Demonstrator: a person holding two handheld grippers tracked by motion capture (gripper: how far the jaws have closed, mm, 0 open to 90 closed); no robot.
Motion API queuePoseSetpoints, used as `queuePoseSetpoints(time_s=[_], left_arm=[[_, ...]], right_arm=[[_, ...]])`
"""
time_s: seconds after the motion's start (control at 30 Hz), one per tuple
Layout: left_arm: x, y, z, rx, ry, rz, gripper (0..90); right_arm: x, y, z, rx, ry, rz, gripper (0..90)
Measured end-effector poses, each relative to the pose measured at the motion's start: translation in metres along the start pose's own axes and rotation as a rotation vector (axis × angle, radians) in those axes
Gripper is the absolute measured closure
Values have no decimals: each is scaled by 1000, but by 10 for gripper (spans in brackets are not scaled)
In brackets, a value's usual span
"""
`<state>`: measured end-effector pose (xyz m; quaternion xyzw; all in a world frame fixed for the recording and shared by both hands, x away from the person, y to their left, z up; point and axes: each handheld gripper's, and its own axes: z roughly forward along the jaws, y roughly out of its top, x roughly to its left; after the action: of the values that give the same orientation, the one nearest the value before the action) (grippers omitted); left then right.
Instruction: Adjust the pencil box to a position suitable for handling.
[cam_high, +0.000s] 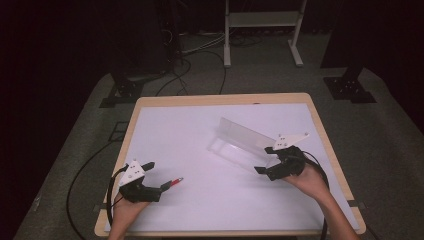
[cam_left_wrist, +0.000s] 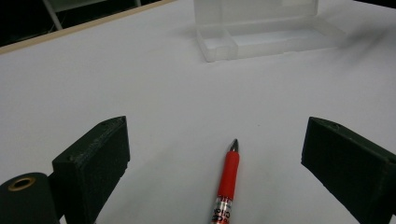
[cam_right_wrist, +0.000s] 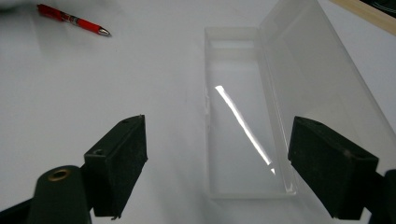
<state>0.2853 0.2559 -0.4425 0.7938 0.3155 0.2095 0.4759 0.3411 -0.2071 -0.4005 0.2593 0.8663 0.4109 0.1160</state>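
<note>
I stand at the near edge of a white-topped table (cam_high: 200, 135) with a wooden rim, a two-jaw gripper in each hand.

The largest thing on it is a clear plastic box (cam_high: 240, 147) lying right of centre, its hinged lid (cam_right_wrist: 317, 70) standing open and tilted back on the far-right side. In the right gripper view the tray (cam_right_wrist: 243, 140) is long and narrow, with a small compartment walled off at its far end. Both compartments look empty; I see nothing in them but a streak of reflected light. I judge the box light, thin-walled and smooth, so it would slide or tip under a careless push, and the lid hinge looks like the weak part.

My right gripper (cam_high: 272, 165) hovers at the box's near end, jaws spread wide — one on each side of the tray, not touching it as far as I can tell.

My left gripper (cam_high: 150, 177) sits at the near left, jaws also wide apart and gripping nothing.

Smallest is a red pen (cam_left_wrist: 227, 179) lying flat on the table between those left jaws, its metal tip (cam_left_wrist: 234, 145) pointing toward the box, well apart from it. I judge it light, stiff and round — apt to roll. I would pinch it across the middle of the barrel.
</note>
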Motion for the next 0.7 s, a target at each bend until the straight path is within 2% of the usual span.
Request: queuePoseSetpoints(time_s=[0.43, 0.7], left_arm=[[1, 0, -1, -4, -2, -2, 72], [1, 0, -1, -5, -3, -5, 72]], right_arm=[[1, 22, 31, 42, 26, -44, 232], [-1, 29, 46, 63, 44, -49, 253]])
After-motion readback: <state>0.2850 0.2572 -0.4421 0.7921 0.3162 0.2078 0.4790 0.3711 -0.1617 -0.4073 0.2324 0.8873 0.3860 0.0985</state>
